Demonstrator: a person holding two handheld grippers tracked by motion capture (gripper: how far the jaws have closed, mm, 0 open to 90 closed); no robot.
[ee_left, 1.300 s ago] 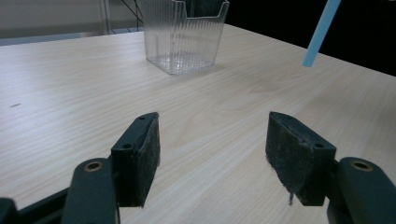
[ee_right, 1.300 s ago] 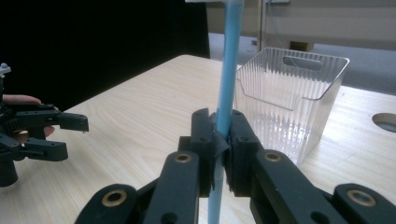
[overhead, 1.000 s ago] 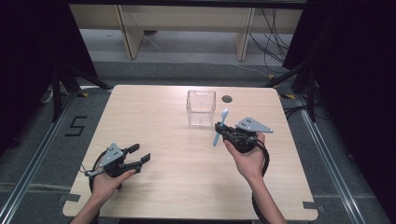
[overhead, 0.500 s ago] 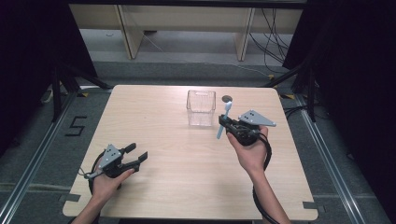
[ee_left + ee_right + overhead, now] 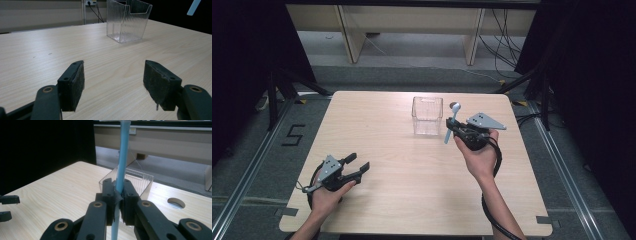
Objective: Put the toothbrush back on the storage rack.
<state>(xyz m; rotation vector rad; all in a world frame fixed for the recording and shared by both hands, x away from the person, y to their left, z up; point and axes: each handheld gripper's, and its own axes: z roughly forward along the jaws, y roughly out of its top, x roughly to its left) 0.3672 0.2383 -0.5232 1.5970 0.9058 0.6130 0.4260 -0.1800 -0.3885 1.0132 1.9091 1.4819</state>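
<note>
My right tool (image 5: 453,131) pinches a light-blue stick (image 5: 121,173) just beside the clear bin (image 5: 427,116); my left tool (image 5: 357,165) rests spread on the tabletop (image 5: 402,180).

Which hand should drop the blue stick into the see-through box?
Probably the right. The right gripper is already shut on the blue stick, close beside the clear box. The left gripper is open, holds nothing and sits far back near the table's front edge.
</note>
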